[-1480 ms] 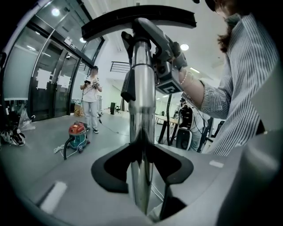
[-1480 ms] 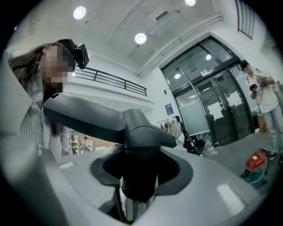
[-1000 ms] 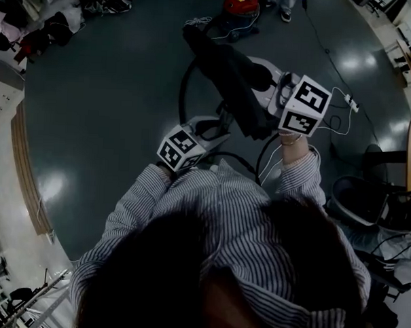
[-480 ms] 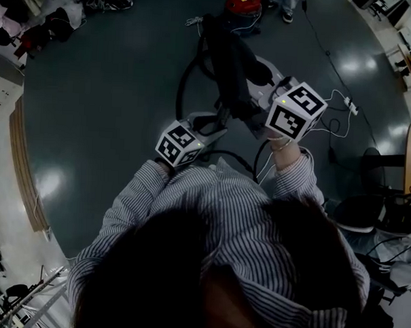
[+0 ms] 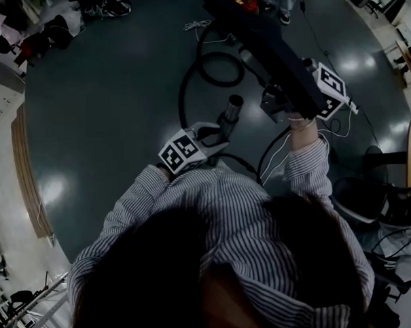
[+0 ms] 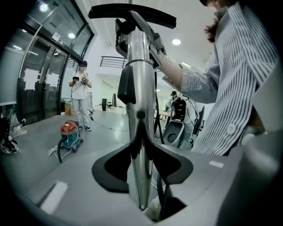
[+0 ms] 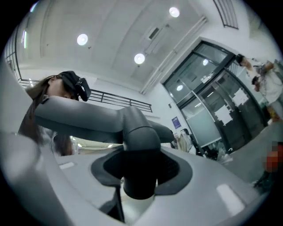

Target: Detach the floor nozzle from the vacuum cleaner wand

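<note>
1. Floor nozzle (image 5: 272, 47) is up in the air, free of the wand (image 5: 232, 108), whose open end shows apart from it.
2. My right tool (image 7: 140, 176) is clamped on the nozzle's dark neck.
3. My left tool (image 6: 141, 163) grips the chrome wand, which stands upright between its pads.
4. A black hose (image 5: 196, 74) loops on the grey floor (image 5: 113, 88) below.

White shirt (image 5: 224, 208) with dark pinstripes; grey left claw (image 6: 141, 167) and right claw (image 7: 139, 172) bear black-and-white marker cubes (image 5: 181, 152)
</note>
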The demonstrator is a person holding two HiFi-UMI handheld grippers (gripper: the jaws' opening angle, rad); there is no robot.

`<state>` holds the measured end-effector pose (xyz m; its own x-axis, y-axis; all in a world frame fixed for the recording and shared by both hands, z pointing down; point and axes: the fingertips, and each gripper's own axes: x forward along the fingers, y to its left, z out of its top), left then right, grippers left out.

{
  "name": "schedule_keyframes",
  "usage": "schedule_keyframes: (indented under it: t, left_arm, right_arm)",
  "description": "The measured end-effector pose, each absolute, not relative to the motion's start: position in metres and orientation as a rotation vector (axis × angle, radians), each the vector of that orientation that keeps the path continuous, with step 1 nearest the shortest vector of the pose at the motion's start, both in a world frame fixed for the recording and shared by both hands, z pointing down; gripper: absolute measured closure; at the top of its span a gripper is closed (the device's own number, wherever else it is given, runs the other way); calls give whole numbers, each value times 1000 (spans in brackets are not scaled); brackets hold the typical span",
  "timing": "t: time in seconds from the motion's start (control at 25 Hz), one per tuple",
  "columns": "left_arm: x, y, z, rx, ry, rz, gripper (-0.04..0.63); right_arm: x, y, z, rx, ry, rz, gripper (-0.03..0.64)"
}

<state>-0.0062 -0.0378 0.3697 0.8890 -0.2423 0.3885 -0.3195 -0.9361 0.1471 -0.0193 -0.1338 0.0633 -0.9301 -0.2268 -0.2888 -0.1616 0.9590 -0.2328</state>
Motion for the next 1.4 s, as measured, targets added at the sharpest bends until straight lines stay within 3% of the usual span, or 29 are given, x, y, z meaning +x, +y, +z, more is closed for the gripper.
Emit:
schedule_keyframes:
  t: [0.52,1.4]
  left_arm:
    - [-1,-48,376,2781,-484,513,433]
    - [-9,-63,377,2674,-609,398,431]
  right_arm:
    - [33,-175,176,-908,2614,-695,456]
    - [44,-144,261,-949,2519,-947,456]
